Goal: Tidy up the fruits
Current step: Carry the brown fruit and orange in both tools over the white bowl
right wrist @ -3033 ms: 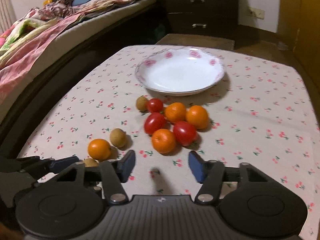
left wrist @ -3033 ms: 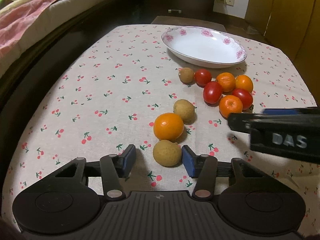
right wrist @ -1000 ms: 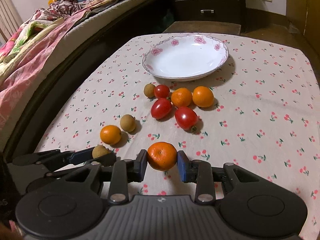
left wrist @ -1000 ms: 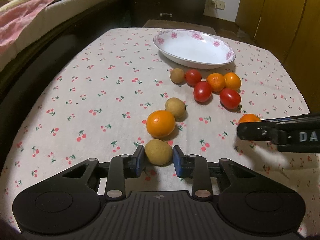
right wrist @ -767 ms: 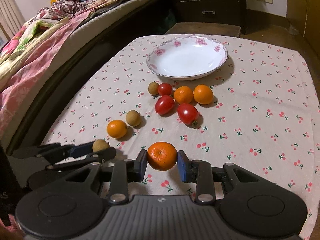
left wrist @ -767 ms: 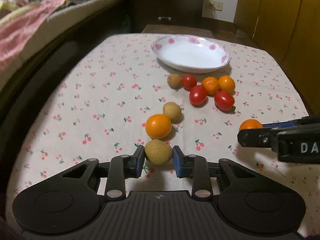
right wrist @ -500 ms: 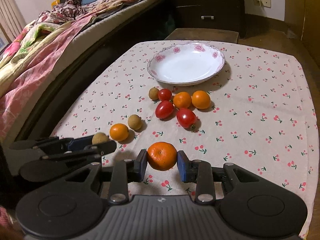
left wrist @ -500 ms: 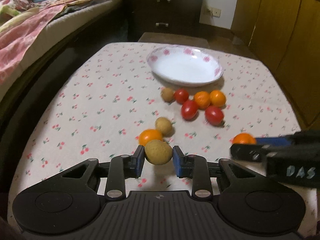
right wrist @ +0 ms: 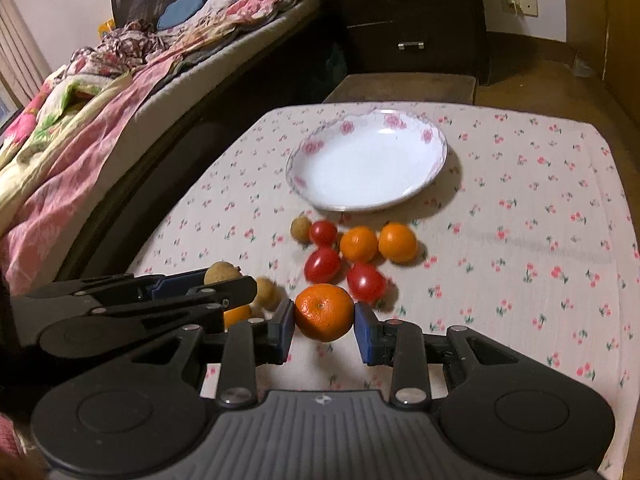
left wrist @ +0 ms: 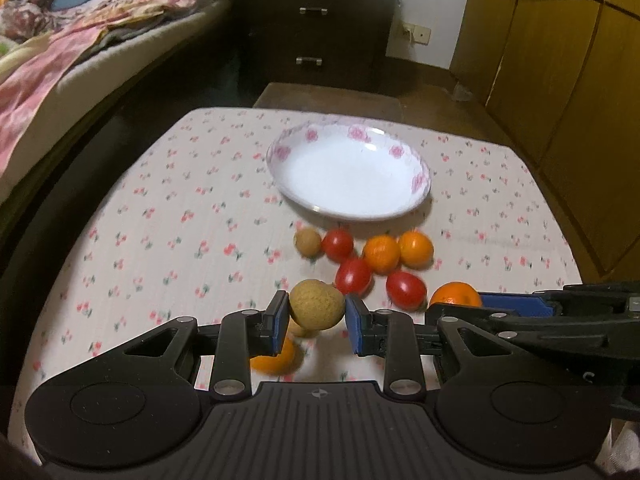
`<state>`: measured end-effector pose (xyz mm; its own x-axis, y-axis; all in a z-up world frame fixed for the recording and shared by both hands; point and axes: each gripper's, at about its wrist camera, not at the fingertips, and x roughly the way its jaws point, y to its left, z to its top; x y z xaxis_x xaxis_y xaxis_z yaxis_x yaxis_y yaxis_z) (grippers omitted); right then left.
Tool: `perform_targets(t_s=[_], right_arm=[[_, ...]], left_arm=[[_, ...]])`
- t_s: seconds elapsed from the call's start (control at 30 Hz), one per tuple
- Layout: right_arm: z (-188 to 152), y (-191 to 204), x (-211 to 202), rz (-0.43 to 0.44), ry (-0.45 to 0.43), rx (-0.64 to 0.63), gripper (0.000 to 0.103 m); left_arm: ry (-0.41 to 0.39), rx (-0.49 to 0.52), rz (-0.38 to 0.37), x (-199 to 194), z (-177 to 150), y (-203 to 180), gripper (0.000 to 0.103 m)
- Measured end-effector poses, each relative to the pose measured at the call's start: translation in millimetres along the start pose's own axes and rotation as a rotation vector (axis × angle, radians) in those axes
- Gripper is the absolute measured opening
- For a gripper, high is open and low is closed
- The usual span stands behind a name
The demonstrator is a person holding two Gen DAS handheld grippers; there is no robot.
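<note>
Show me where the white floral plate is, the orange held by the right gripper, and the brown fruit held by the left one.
White floral-rimmed plate (right wrist: 436, 136): right wrist view, far right rim.
Round orange mandarin (right wrist: 324, 312): right wrist view, middle of peel.
Round brown longan-like fruit (left wrist: 317, 309): left wrist view, middle of skin.

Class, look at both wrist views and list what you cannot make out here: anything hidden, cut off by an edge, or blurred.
- Left wrist view: the loose orange on the table is half hidden behind the left gripper.
- Left wrist view: the small brown fruit beneath the held brown fruit is mostly covered by it.
- Right wrist view: the left gripper's brown fruit shows only its top.
- Both views: the tablecloth print is blurred.
</note>
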<state>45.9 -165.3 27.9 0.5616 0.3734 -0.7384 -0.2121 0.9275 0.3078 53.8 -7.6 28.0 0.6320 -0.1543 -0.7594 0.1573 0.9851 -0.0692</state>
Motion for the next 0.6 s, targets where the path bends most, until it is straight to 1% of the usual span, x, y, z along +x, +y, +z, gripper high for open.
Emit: perform_targets(t_s=[0.27, 0.6], right_arm=[[25, -14, 8, -0.008, -0.022, 0.020, 0.033], [62, -26, 29, -0.031, -0.039, 0.007, 0.033]], left_arm=[[-0.015, 0.028, -0.008, 15, 24, -8, 0.038], [-0.025, 0.023, 0.003, 45, 60, -8, 0.038]])
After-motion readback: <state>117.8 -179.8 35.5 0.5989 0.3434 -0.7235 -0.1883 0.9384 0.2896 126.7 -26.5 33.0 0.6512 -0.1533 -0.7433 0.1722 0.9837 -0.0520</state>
